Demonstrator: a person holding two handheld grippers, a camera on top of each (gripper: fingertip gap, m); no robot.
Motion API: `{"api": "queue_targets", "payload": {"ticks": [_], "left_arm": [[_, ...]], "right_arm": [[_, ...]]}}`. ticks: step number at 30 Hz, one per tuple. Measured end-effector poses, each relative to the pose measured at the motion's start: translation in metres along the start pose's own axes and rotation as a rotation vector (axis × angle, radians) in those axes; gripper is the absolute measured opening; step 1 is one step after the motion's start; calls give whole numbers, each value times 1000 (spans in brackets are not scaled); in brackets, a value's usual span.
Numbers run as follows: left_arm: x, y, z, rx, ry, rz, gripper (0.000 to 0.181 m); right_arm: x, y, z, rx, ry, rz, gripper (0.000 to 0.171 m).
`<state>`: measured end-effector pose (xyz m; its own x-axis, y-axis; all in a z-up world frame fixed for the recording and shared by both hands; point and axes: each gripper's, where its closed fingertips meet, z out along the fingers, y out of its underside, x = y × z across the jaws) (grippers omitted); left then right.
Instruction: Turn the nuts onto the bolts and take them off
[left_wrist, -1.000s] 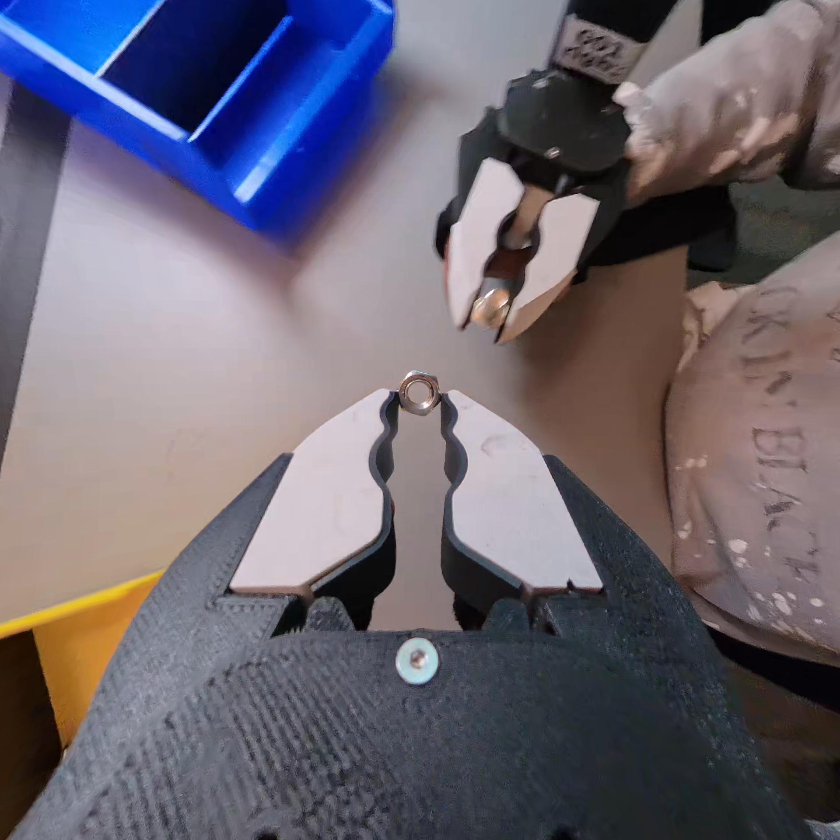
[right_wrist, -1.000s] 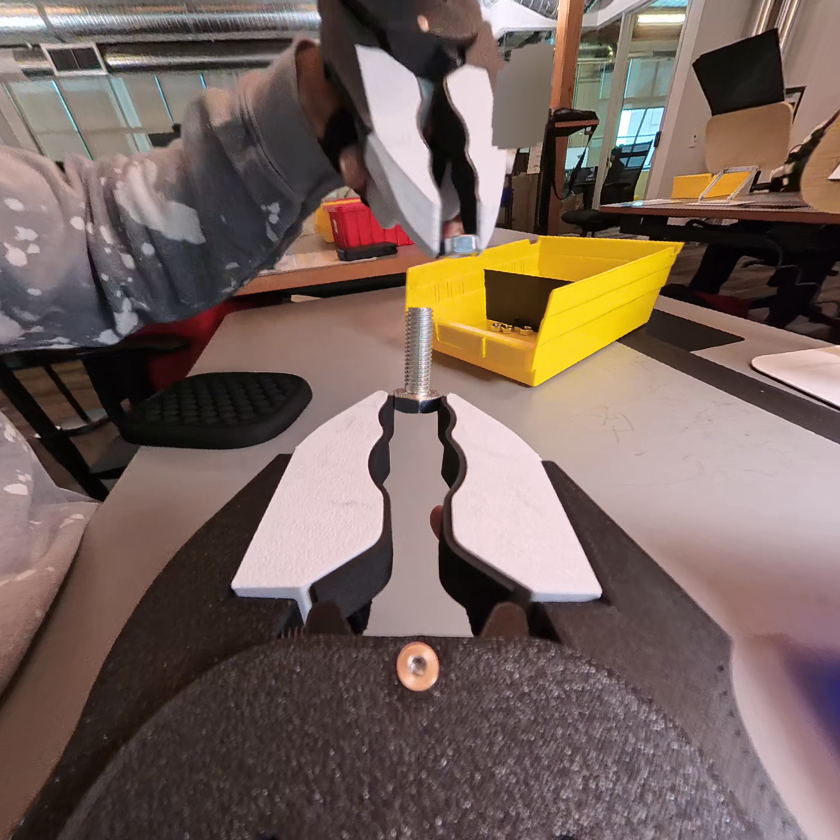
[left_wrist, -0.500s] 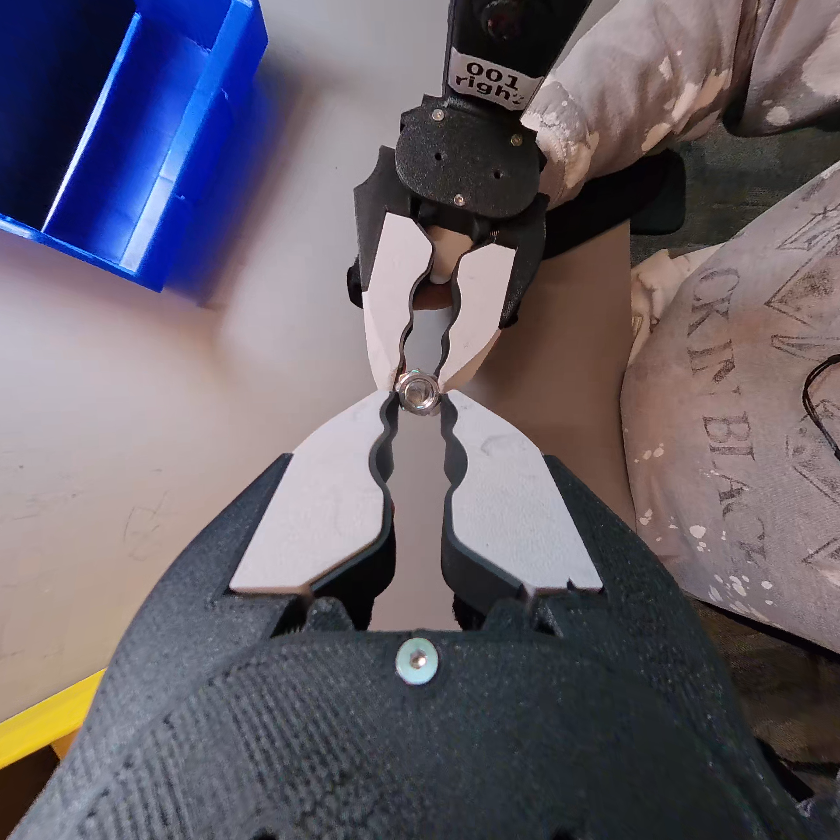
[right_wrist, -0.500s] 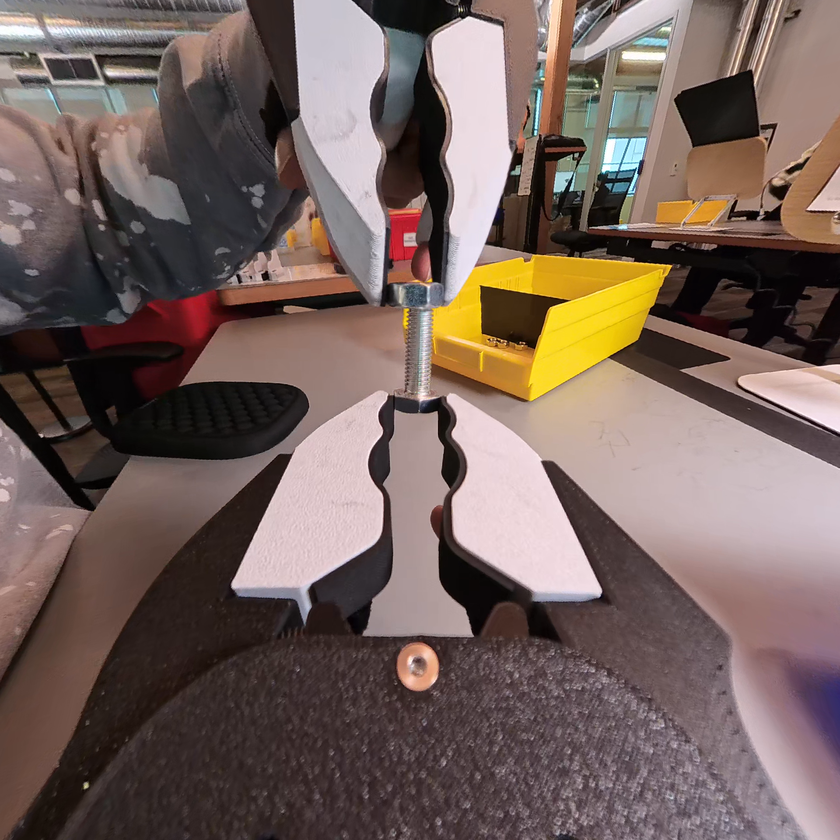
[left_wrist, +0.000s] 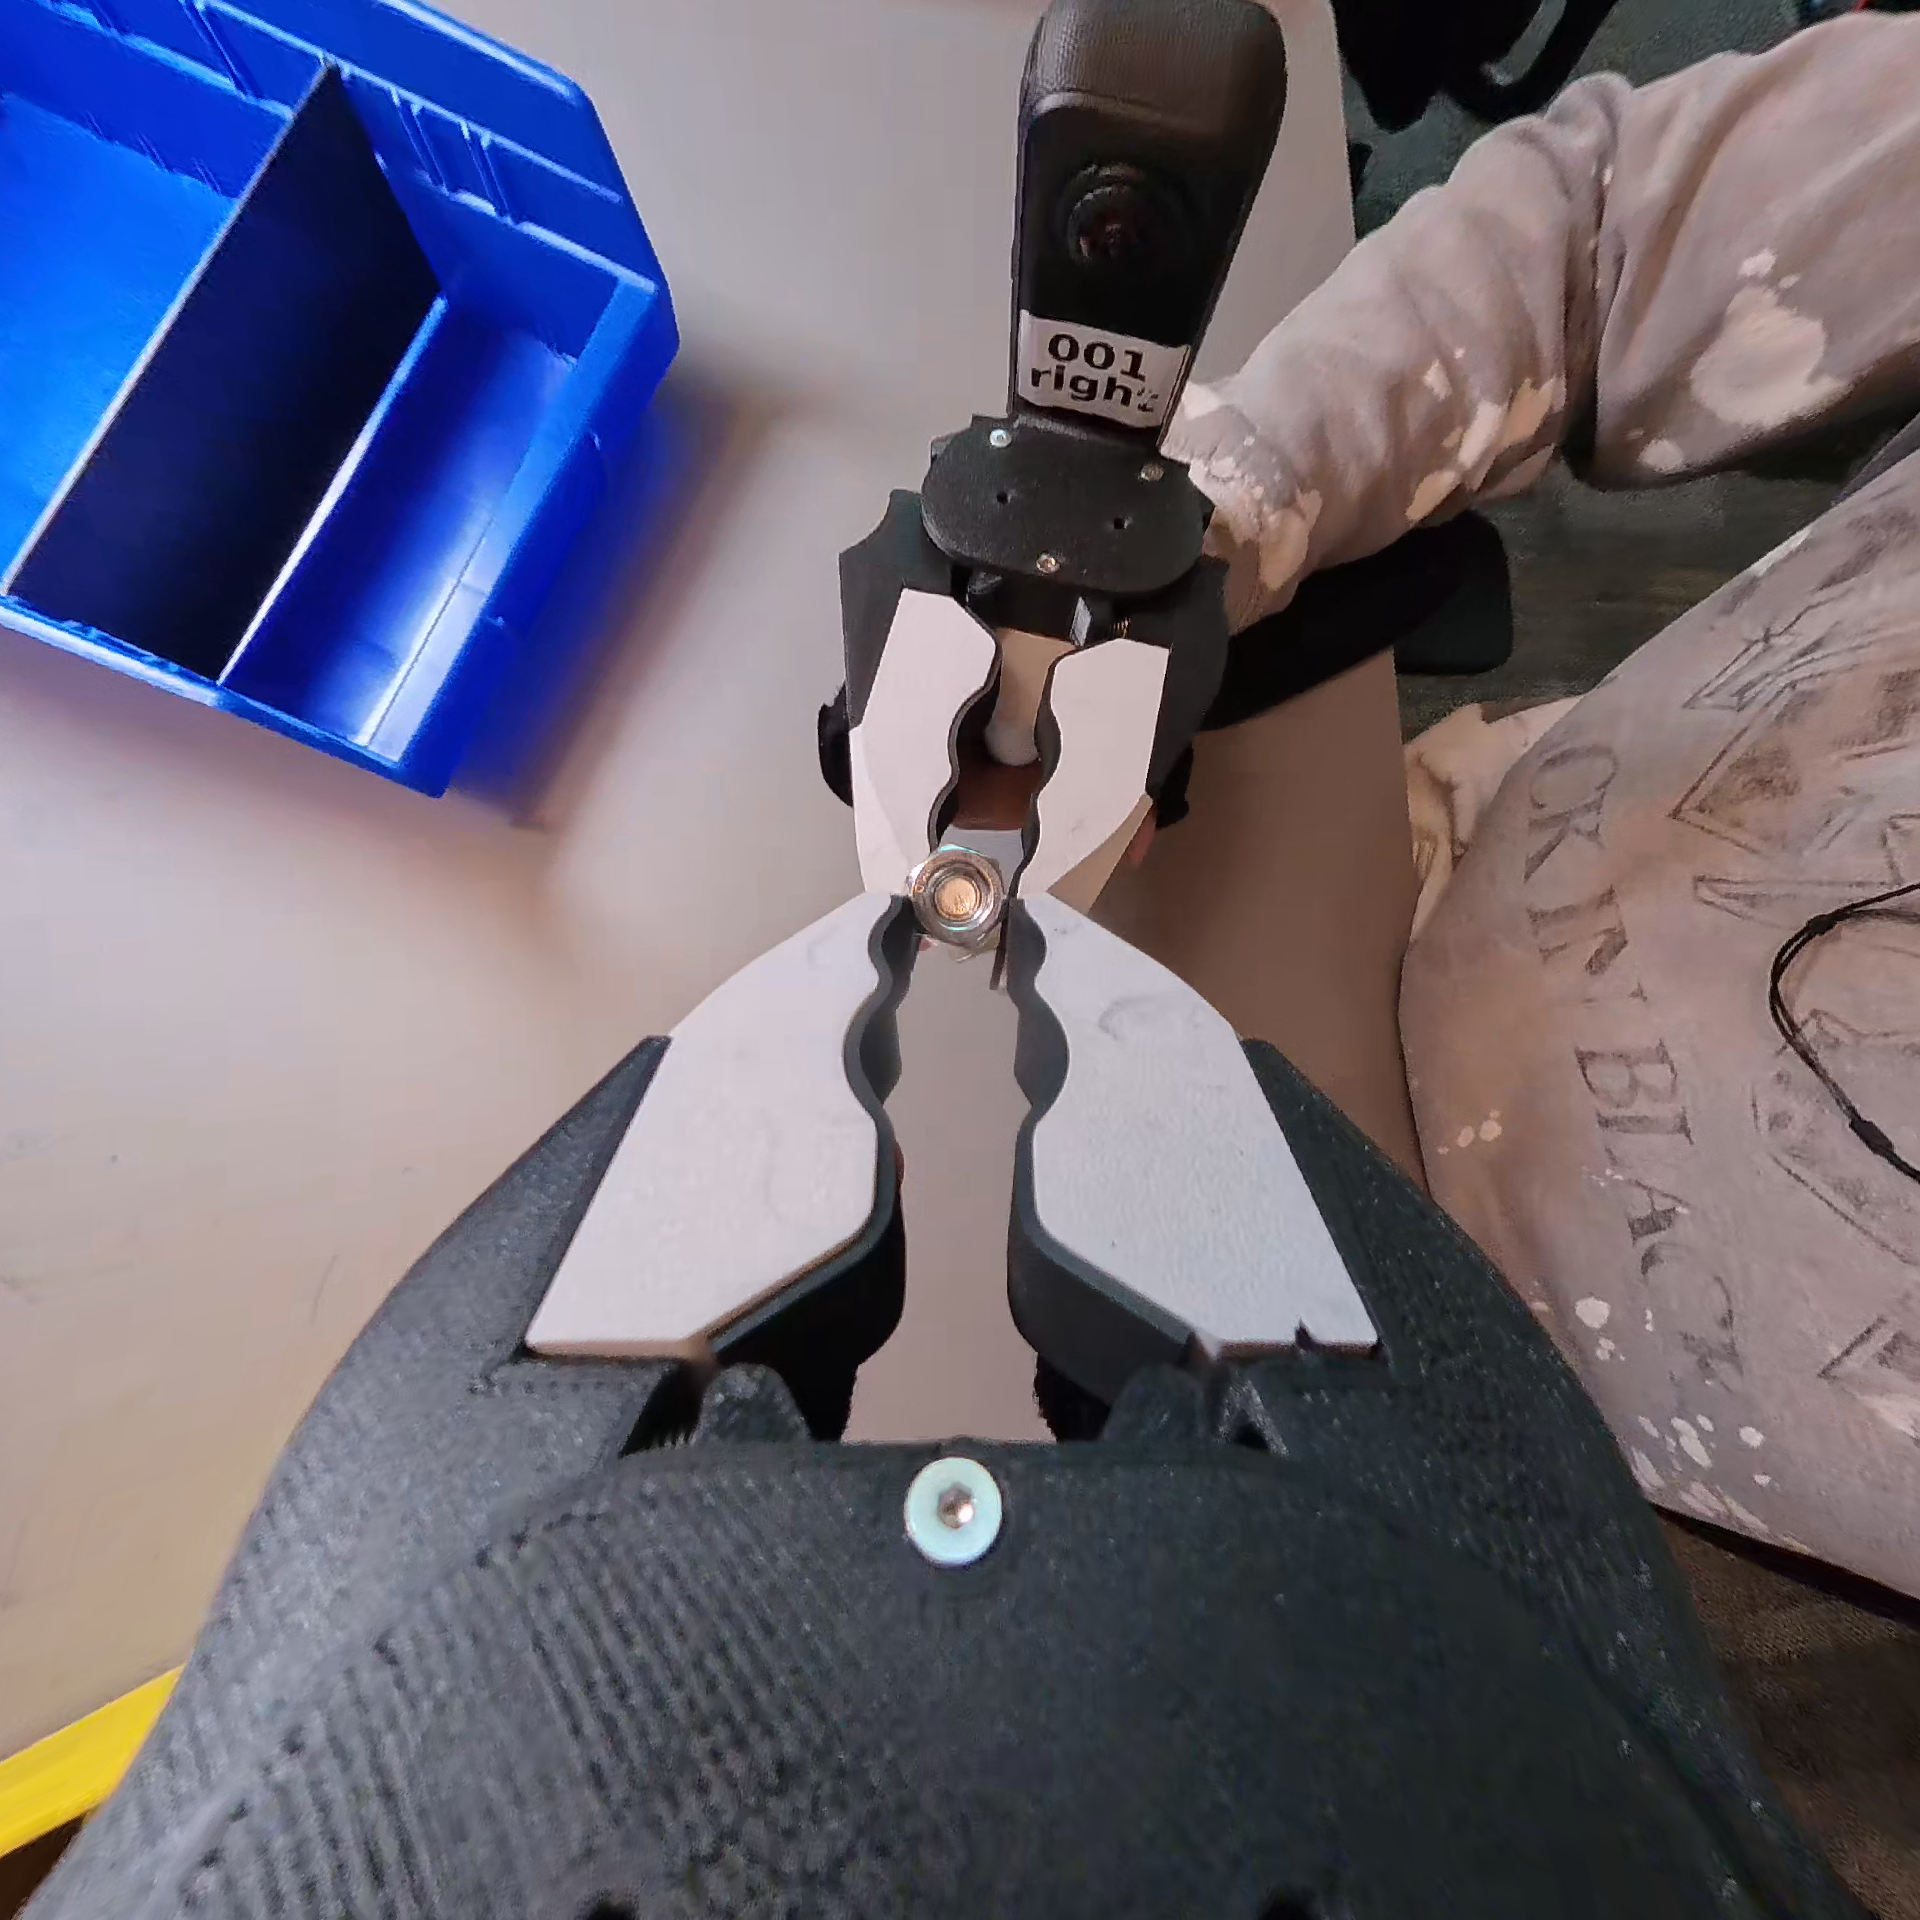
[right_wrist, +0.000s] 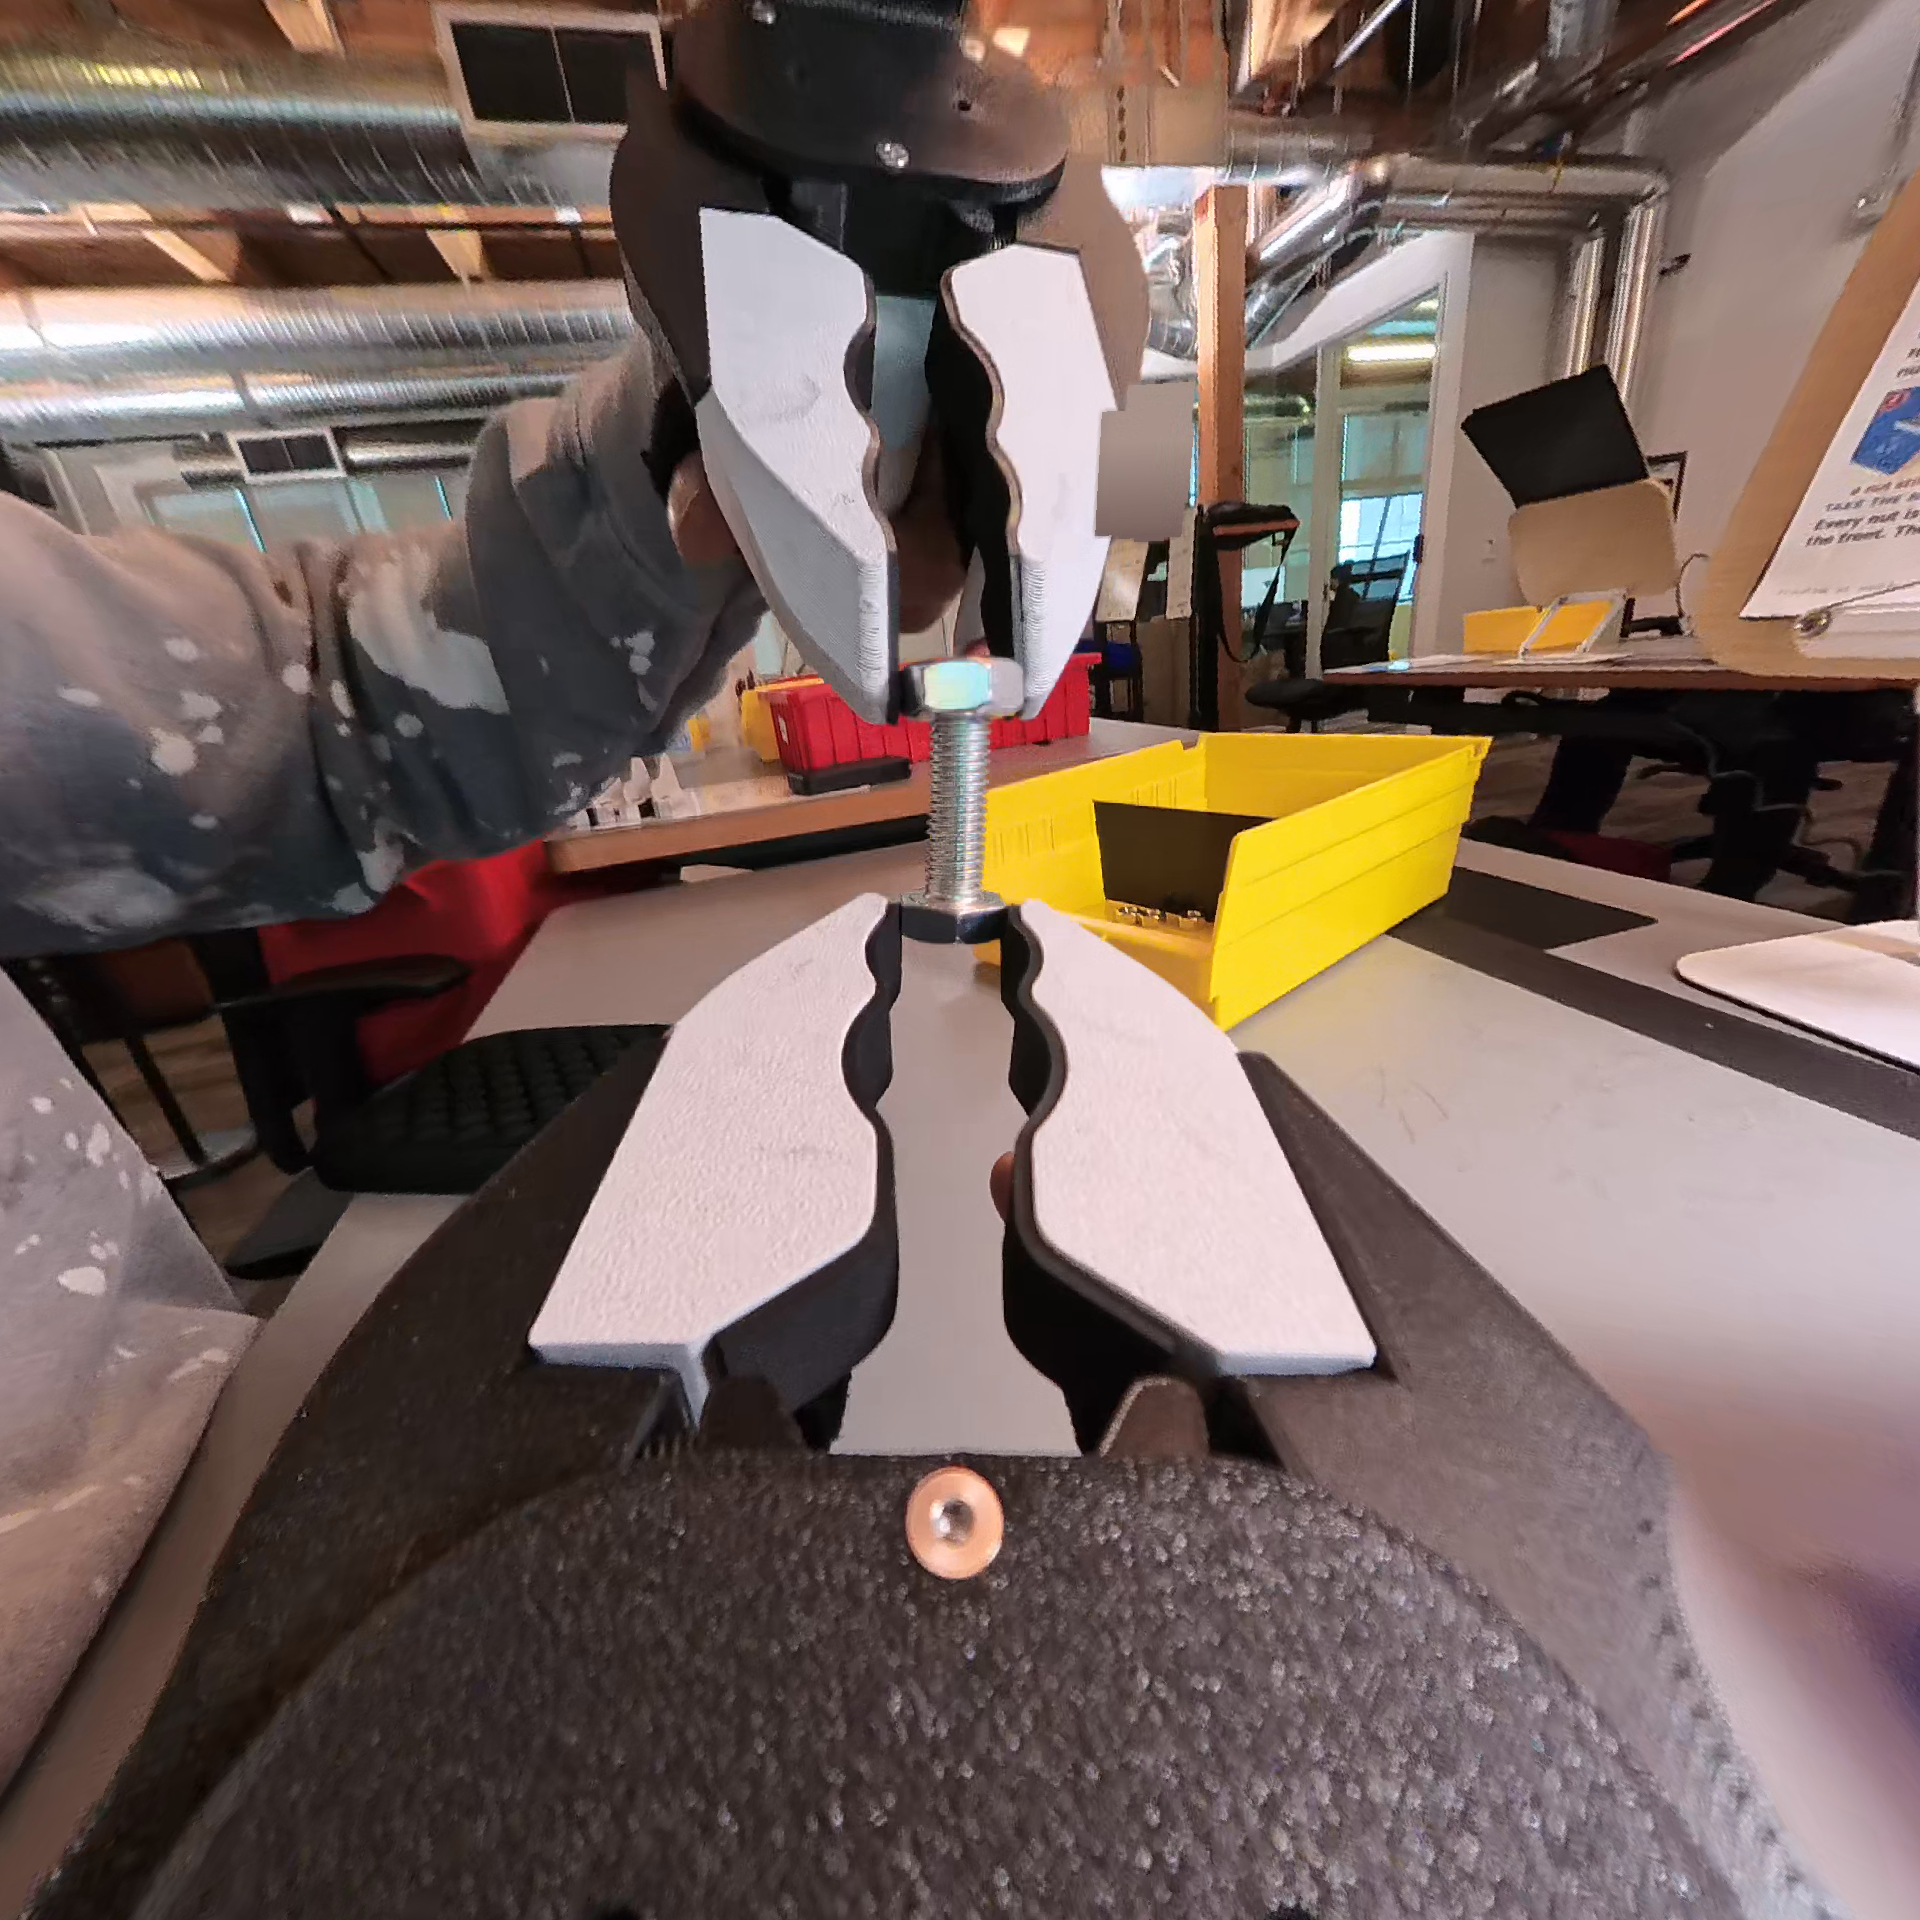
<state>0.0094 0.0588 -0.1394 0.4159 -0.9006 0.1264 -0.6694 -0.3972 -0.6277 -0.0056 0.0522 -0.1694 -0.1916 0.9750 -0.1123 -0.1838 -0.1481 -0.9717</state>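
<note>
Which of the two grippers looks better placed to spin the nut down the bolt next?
Probably the left gripper. It is shut on the nut, which sits at the top of the upright bolt. The right gripper clamps the bolt's head from below, so it serves better as the anchor.

Shiny threaded metal bolt (right_wrist: 957, 810)

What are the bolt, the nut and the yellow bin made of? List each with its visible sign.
Bolt: looks like bright plated steel; shiny silver threads with sharp highlights.
Nut: apparently the same plated metal; its hex faces reflect light like a mirror.
Yellow bin: looks like moulded plastic; even saturated colour, smooth semi-gloss walls with ribs.
The exact alloy or plating cannot be told.
</note>
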Motion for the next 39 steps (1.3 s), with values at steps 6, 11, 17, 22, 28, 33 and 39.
{"api": "queue_targets", "payload": {"ticks": [6, 11, 17, 22, 28, 33, 39], "left_arm": [[4, 2, 1, -32, 0, 15, 18], [6, 7, 3, -83, 4, 19, 18], [8, 13, 3, -99, 8, 21, 19], [7, 12, 3, -64, 6, 21, 20], [6, 10, 0, -6, 0, 22, 25], [7, 4, -3, 149, -37, 49, 29], [2, -8, -8, 532, -124, 67, 32]], "right_arm": [[0, 1, 0, -27, 19, -66, 18], [-1, 6, 2, -66, 28, -113, 18], [-4, 12, 4, -93, 6, -102, 18], [-5, 10, 4, -82, 1, -92, 18], [-4, 11, 4, -81, 4, -91, 18], [-2, 9, 3, -76, 17, -91, 18], [5, 5, -1, -66, 51, -89, 18]]}}
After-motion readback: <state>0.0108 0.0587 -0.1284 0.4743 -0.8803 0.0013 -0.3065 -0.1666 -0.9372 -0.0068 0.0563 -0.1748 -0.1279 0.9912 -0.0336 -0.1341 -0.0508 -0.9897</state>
